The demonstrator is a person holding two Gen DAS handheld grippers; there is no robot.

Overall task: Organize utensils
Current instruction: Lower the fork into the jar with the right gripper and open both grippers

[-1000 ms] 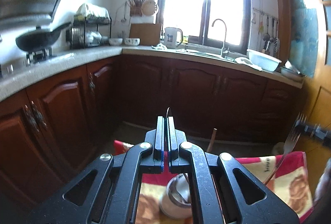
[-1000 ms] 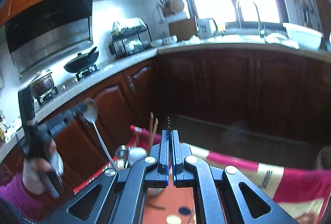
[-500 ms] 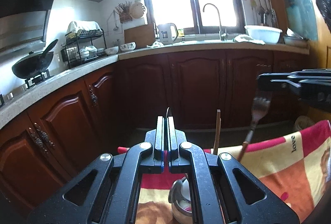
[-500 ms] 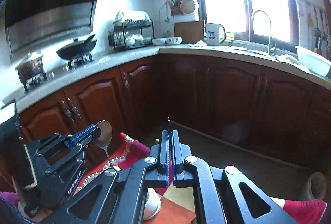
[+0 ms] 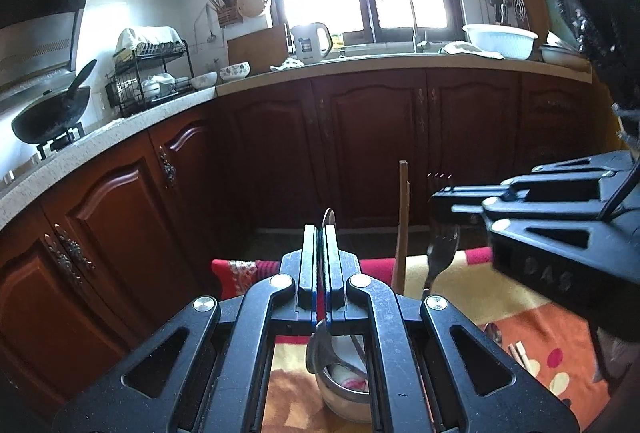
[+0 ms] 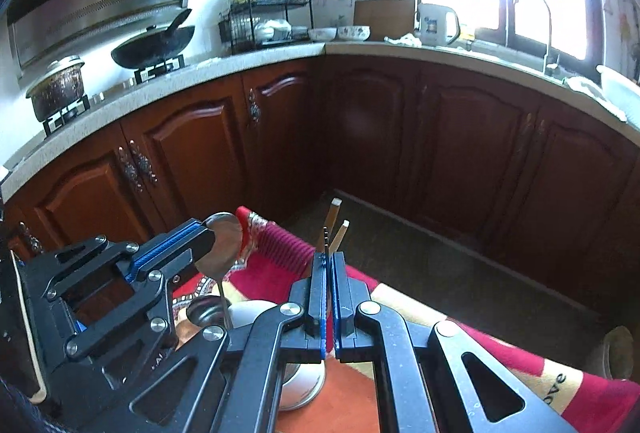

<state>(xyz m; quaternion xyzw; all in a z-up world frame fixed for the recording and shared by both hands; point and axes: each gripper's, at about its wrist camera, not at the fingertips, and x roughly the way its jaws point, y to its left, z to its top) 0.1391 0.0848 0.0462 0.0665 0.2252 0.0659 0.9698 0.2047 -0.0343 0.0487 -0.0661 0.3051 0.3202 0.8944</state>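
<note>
You held a spoon (image 5: 329, 219) bowl-up in the closed left gripper (image 5: 325, 233) and a fork (image 5: 442, 251) tines-up in the closed right gripper (image 6: 329, 261), both handles aimed down at the cup (image 5: 344, 389) holding chopsticks (image 5: 402, 225), apparently for upright storage.

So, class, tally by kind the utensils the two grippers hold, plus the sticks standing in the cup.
Spoon: 1
Fork: 1
Chopsticks: 2
Total: 4
</note>
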